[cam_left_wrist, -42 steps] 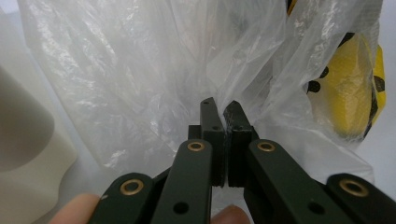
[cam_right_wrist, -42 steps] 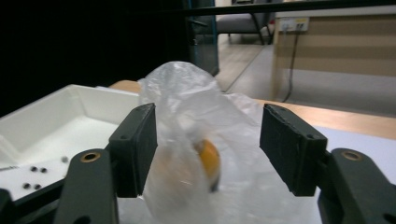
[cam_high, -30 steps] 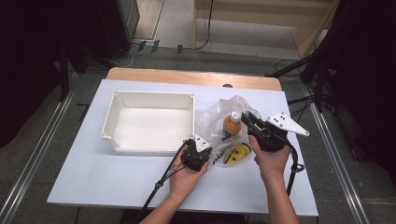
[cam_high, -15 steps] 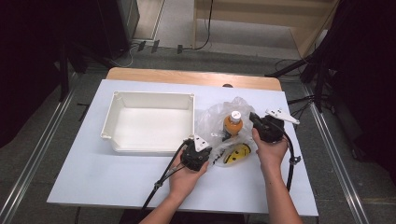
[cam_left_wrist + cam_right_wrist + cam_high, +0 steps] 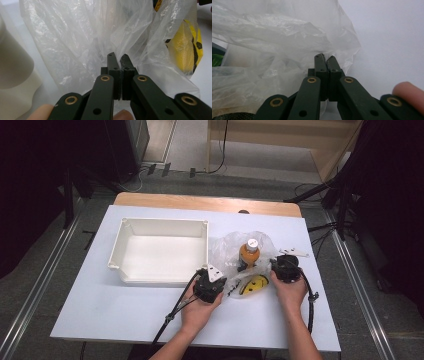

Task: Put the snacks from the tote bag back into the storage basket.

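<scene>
A clear plastic bag (image 5: 231, 251) lies on the white table, holding an upright orange bottle with a white cap (image 5: 249, 253) and a yellow packet (image 5: 253, 284). My left gripper (image 5: 216, 285) is at the bag's near-left side. In the left gripper view it (image 5: 117, 58) is shut on a fold of the bag's film (image 5: 82, 37), with the yellow packet (image 5: 185, 50) to its right. My right gripper (image 5: 285, 269) is low at the bag's right side. In the right gripper view it (image 5: 325, 58) is shut, with the bag's edge (image 5: 287, 32) pinched at its tips.
A white rectangular tray (image 5: 120, 251) with nothing in it stands left of the bag; its wall (image 5: 15, 75) is close by in the left gripper view. Bare white table (image 5: 100, 310) lies near the front edge. The table's wooden far edge (image 5: 200, 202) is behind the tray.
My right gripper has come down toward the table beside the bag and shifted slightly right. The left hand and gripper have stayed in place.
</scene>
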`<state>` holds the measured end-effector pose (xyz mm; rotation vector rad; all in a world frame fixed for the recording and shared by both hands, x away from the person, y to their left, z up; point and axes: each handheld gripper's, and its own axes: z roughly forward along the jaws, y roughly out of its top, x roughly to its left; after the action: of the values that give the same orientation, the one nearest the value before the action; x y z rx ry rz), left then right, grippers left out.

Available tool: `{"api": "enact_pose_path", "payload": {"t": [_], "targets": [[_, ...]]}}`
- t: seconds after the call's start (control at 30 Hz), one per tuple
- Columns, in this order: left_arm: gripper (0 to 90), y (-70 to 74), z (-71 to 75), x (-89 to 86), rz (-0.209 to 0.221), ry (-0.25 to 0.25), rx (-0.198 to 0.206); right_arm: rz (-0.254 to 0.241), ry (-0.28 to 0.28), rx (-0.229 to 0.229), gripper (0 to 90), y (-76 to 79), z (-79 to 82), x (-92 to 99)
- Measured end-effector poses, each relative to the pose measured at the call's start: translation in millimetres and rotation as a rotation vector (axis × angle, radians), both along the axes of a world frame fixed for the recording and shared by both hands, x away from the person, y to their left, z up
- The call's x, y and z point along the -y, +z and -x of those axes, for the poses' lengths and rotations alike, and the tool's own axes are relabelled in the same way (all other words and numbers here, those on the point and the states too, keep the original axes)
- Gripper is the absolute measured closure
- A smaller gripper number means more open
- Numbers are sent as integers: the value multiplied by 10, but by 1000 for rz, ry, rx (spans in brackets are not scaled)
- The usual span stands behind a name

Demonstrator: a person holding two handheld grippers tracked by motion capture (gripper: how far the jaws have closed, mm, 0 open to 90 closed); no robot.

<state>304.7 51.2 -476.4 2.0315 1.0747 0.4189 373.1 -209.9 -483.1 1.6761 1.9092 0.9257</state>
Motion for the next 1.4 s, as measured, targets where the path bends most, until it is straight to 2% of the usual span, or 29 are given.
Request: {"api": "enact_pose_path", "payload": {"t": [0.07, 0.13, 0.17, 0.27, 0.33, 0.4, 0.47, 0.57, 0.63, 0.73, 0.83, 0.93, 1.03, 1.13, 1.2, 1.23, 1.27, 1.33, 1.4], "targets": [[900, 0, 0, -3, 1, -1, 0, -30, -2, 3, 793, 8, 17, 25], [900, 0, 1, -3, 5, 0, 1, -72, 10, 39, 720, 27, 72, 55], [900, 0, 1, -1, 5, 2, 3, -88, 25, 72, 690, 51, 124, 78], [900, 1, 0, -1, 3, 1, 2, -115, 41, 134, 594, 171, 240, 120], [900, 1, 2, -1, 1, 1, 4, -148, 66, 183, 562, 277, 333, 136], [900, 3, 3, -2, -1, -1, 4, -148, 97, 232, 535, 372, 435, 125], [900, 3, 4, -3, -3, -2, 5, -169, 124, 271, 533, 443, 538, 106], [900, 1, 6, 5, -2, 3, 8, -172, 155, 299, 549, 466, 675, 14], [900, 2, 4, 0, -3, 0, 5, -157, 186, 289, 541, 438, 723, -71], [900, 4, 6, -6, -3, -2, 8, -184, 237, 271, 503, 381, 734, -162], [900, 4, 8, -9, 2, 0, 8, -195, 260, 243, 471, 327, 716, -226], [900, 2, 9, -7, 6, 1, 10, -169, 273, 209, 565, 273, 683, -284], [900, 2, 12, -6, 2, -2, 12, -145, 273, 120, 707, 182, 609, -330], [899, 1, 13, -4, 4, -3, 11, -116, 279, 58, 836, 96, 547, -374], [898, 2, 13, -4, 1, -4, 11, -58, 265, 31, 896, 50, 520, -409], [898, 1, 13, -3, 1, -4, 11, -30, 260, 14, 900, 20, 506, -427], [898, 1, 12, -2, 1, -3, 11, -24, 259, 11, 900, -5, 497, -427], [898, 1, 12, -4, 2, -2, 9, -41, 260, 2, 896, 4, 493, -413], [897, 0, 10, -6, 4, -5, 7, -68, 275, 17, 829, 26, 516, -383]]}}
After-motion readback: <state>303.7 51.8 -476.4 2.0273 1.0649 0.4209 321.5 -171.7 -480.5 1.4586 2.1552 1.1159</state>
